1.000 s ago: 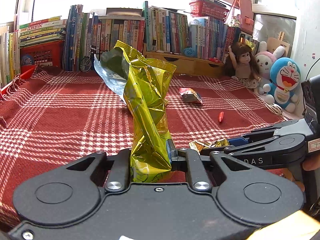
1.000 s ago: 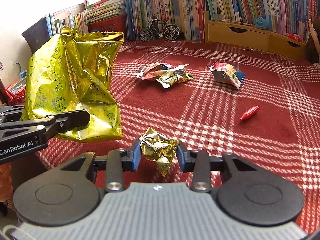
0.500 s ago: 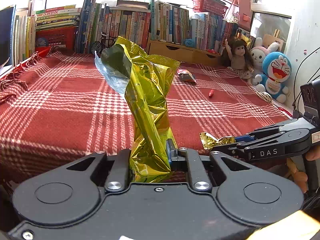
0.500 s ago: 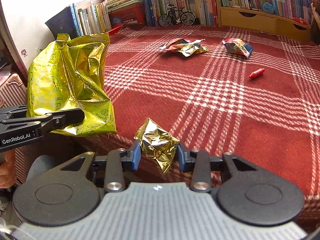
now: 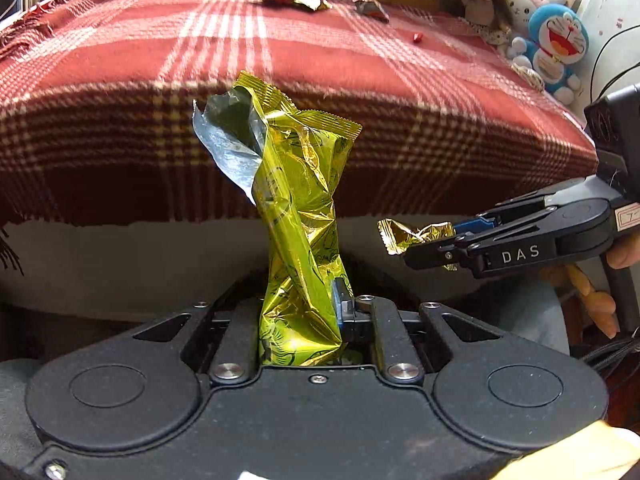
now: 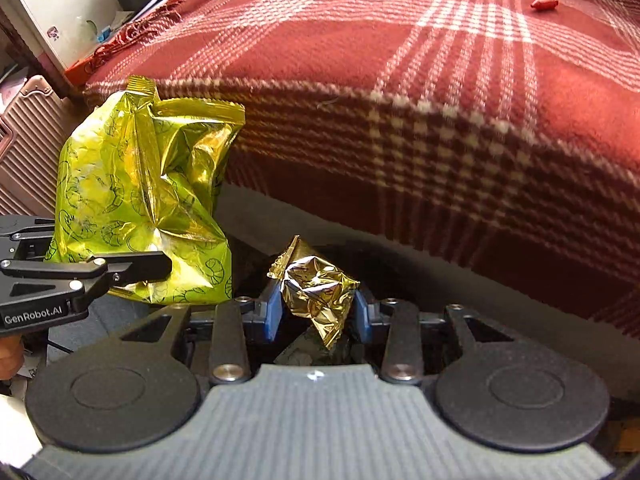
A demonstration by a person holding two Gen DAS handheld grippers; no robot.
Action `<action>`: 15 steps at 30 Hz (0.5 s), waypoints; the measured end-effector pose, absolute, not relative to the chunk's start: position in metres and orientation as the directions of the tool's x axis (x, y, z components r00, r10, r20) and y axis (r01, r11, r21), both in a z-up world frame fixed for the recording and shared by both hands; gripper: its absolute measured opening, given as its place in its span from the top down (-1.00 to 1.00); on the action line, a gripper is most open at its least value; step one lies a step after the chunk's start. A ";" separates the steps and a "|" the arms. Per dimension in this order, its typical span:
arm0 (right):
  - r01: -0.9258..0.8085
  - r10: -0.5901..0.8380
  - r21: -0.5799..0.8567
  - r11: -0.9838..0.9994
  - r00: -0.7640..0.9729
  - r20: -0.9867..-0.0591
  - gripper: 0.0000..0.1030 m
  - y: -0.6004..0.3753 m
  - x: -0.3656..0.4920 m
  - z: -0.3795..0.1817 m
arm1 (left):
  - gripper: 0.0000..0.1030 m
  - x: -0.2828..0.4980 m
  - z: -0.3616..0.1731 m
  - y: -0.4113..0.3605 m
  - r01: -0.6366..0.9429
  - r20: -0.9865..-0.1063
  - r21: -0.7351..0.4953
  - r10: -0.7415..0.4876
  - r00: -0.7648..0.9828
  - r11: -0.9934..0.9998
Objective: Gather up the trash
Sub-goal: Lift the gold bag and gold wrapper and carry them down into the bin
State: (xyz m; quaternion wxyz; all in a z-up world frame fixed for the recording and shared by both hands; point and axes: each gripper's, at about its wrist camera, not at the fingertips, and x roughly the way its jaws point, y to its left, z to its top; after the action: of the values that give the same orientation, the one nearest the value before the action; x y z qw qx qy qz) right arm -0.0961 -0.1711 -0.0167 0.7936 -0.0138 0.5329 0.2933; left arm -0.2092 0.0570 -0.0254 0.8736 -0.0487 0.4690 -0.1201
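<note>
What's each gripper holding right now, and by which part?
Left gripper pinches the yellow-green snack bag by its bottom end; right gripper clamps the crumpled gold wrapper across its middle.

Large yellow-green snack bag (image 5: 298, 216): glossy crinkled foil, silver lining.
Small crumpled gold wrapper (image 6: 318, 290): shiny foil.
Red plaid blanket (image 6: 400, 60): coarse woven cloth, matt.

The green-gold bag (image 5: 298, 216) hides the left tongs' (image 5: 300, 312) left finger.
</note>
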 end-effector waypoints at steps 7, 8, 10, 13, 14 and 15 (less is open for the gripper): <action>-0.486 0.357 0.242 0.840 0.159 -0.920 0.18 -0.154 -0.085 -0.057 | 0.71 -0.172 -0.100 0.041 0.097 -0.957 -0.152 -0.171 0.232 0.984; -0.491 0.337 0.220 0.843 0.163 -0.927 0.17 -0.151 -0.086 -0.062 | 0.71 -0.168 -0.109 0.039 0.095 -0.963 -0.153 -0.170 0.211 0.984; -0.494 0.310 0.191 0.848 0.169 -0.936 0.15 -0.149 -0.085 -0.072 | 0.71 -0.163 -0.126 0.035 0.096 -0.970 -0.152 -0.167 0.175 0.984; -0.454 0.299 0.211 0.866 0.132 -0.945 0.15 -0.150 -0.082 -0.091 | 0.71 -0.156 -0.149 0.030 0.083 -0.979 -0.158 -0.167 0.120 0.984; -0.434 0.299 0.221 0.873 0.118 -0.947 0.15 -0.151 -0.080 -0.098 | 0.71 -0.155 -0.153 0.028 0.086 -0.980 -0.156 -0.165 0.109 0.984; -0.424 0.296 0.224 0.878 0.111 -0.949 0.15 -0.151 -0.079 -0.101 | 0.70 -0.154 -0.158 0.025 0.097 -0.982 -0.152 -0.162 0.098 0.984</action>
State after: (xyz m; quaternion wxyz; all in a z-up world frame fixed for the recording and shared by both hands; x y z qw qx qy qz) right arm -0.0787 -0.1513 -0.1014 0.7434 -0.0514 0.6214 0.2420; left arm -0.1545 0.0254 -0.1578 0.7404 -0.0241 0.6660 -0.0875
